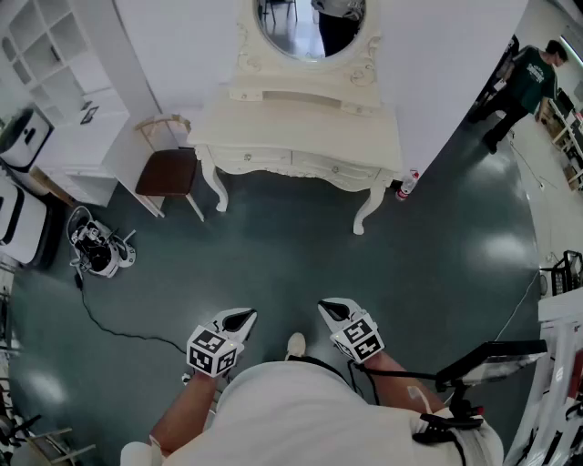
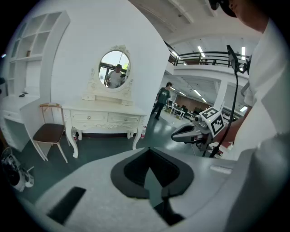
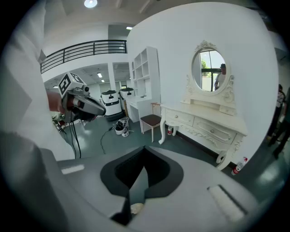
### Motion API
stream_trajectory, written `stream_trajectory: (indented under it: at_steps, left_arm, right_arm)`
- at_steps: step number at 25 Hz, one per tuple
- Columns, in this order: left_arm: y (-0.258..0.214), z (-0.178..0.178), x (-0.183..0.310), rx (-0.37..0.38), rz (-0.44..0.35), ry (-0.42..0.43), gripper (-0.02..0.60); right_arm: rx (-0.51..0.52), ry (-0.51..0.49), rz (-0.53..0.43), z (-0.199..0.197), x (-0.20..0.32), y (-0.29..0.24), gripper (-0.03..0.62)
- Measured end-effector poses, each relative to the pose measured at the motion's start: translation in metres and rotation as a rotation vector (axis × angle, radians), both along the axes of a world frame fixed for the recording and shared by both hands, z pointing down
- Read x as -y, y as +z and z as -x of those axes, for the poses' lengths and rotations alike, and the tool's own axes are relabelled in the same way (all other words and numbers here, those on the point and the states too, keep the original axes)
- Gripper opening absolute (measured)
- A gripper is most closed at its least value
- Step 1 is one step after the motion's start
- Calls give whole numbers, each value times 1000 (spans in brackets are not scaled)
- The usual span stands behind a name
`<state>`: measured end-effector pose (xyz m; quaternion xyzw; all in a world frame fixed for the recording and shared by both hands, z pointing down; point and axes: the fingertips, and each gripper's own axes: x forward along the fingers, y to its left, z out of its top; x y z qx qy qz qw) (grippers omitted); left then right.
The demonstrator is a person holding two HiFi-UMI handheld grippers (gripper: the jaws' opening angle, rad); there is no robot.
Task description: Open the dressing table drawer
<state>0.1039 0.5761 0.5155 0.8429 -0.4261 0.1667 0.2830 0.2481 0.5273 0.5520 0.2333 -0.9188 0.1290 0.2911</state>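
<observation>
At lower centre of the head view, the left gripper [image 1: 240, 319] and right gripper [image 1: 332, 310] are held with jaws pressed together and nothing between them. Well beyond them, at upper centre, the dressing table [image 1: 301, 123] is seen with its drawers [image 1: 248, 157] closed.

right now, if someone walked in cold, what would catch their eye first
The ornate cream dressing table against the far wall, oval mirror above, drawers shut. A brown-seated chair stands to its left. Near the bottom of the head view, the left gripper and right gripper point toward it, jaws together, holding nothing.
</observation>
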Motion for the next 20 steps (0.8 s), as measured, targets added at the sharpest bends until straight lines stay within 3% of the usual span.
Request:
stream_trajectory:
  at_steps: [7,12,17,20]
  left_arm:
    - [-1,59,-45,0,45,-134,2]
    - [10,66,-79,-4,81,-152,2]
    - [17,55,-67,-9,61,-125,2]
    - [31,63,-33,5,36,-123,2]
  right_arm:
    - [-8,-58,2,45,-5,-17,0]
    - [-8,-56,19,56,-28,-19,0]
    - [-6,-47,20,55,-15,-11,0]
    - [6,-53,-12,65,21,4,2]
